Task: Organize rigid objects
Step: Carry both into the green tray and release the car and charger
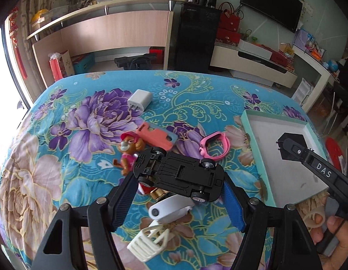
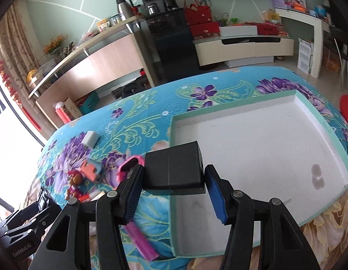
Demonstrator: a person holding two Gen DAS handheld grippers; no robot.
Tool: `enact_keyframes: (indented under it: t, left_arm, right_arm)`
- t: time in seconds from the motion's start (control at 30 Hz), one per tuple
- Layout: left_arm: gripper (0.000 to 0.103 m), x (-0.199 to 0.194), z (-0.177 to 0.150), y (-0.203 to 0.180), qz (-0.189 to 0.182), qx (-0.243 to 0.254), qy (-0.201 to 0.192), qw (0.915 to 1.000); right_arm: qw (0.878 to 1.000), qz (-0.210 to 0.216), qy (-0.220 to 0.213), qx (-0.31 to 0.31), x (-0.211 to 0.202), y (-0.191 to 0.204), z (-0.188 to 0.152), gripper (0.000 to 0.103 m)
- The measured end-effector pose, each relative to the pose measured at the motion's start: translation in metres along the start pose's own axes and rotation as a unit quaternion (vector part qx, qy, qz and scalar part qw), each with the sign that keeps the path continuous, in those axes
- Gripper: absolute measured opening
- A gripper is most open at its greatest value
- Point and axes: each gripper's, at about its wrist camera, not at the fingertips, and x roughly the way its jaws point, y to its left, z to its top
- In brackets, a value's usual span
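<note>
Table (image 1: pixel 68 121), floral cloth, carries all items.

Tray (image 2: pixel 324 132): shallow, teal rim, white floor, on table's right side. Nothing lying in it; faint stains on floor near right wall.

Left gripper (image 1: pixel 180 193): jaws clenched on car (image 1: pixel 178 173), black toy, belly-up, wheels showing, held above the clutter, left of tray. Judged light, stiff plastic, smooth shell so could slip; wheels and axles the weak pts. Best hold is across body sides between the axles, approx. as gripped now.

Right gripper (image 2: pixel 174 184): black box (image 2: pixel 174 168) sits between the blue pads over tray's near-left corner. Left pad touching; small gap appears at right pad, so cannot tell whether clamped or let go. Box judged rigid, light, flat-sided; take by opposite faces.

Loose on cloth, left of tray: pink band (image 1: pixel 213 146), coral case (image 1: pixel 156 135), mouse figure (image 1: pixel 129 150), white charger (image 1: pixel 140 101) further back, white cam-like unit (image 1: pixel 169 209) and white ribbed basket (image 1: pixel 149 240) under left gripper, magenta comb (image 2: pixel 140 240) near tray's front-left corner.

Assessment: sorting barely begun; tray presumed the destination.
</note>
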Motion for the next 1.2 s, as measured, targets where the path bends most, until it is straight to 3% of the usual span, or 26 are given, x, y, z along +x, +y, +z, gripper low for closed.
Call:
enact_keyframes:
  t: [0.43,0.6,0.9,1.2]
  left_arm:
    - [0.075,0.034,0.039,-0.142,-0.055,0.122,0.01,0.991]
    - [0.075,0.052,0.047,-0.18,-0.066,0.141,0.019,0.9876]
    - [0.075,0.099,0.047,-0.212,-0.061,0.147,0.052,0.9859]
    - [0.076,0.123,0.043,-0.205,-0.045,0.123,0.08,0.9881]
  right_arm:
    - [0.993,-0.109,-0.009,0.052,0.007,-0.102,0.027,0.057]
    - [0.99,-0.122,-0.012,0.073,0.009,-0.13,0.027,0.057]
    - [0.985,-0.128,-0.029,0.113,-0.003,-0.169,0.02,0.057]
    - [0.987,-0.126,-0.018,0.101,0.002,-0.168,0.02,0.057]
